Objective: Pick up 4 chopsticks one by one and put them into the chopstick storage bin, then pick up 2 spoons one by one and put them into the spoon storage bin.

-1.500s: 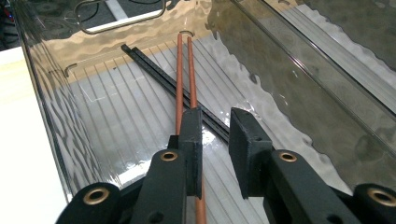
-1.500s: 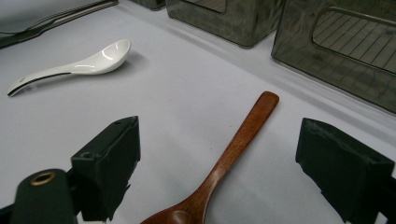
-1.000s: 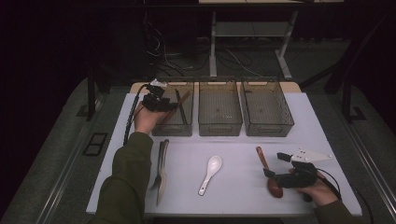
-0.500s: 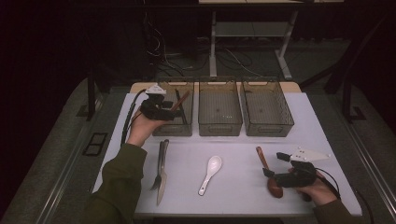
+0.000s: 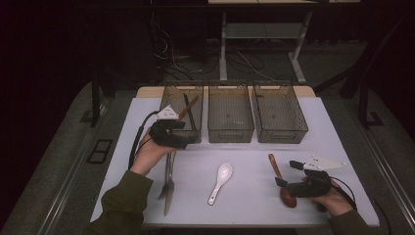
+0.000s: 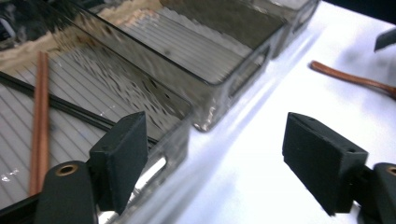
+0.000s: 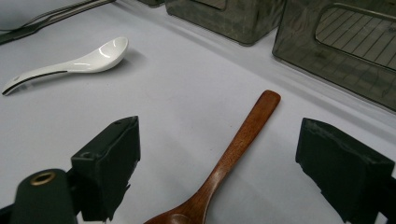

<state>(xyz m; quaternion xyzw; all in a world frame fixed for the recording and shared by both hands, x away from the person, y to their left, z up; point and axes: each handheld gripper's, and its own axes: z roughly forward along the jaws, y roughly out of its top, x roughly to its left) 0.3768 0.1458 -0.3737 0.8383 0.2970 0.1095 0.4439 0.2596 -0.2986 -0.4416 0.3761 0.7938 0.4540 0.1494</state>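
On the white table (image 5: 244,205) we see three smoky clear bins in a row; the left bin (image 5: 182,93) holds a pair of chopsticks, one wooden (image 6: 39,116) and one black (image 6: 70,109), lying lengthwise on its ribbed floor. Our left gripper (image 5: 188,141) hovers at the near right corner of that bin; its jaws have just been opening and stand wide apart with nothing between them, one jaw over the bin's near wall and the other over bare table, as the left gripper view shows. The middle bin (image 5: 230,115) and the right bin (image 5: 279,115) stand just beside it. Our right gripper (image 5: 286,174) rests low near the table's front right corner, its jaws spread wide on either side of the wooden spoon (image 7: 233,149), whose handle runs up between them without touching either pad. A white ceramic spoon (image 5: 220,182) lies near the table's middle, and a metal fork and knife (image 5: 168,183) lie side by side below our left hand (image 5: 147,154).
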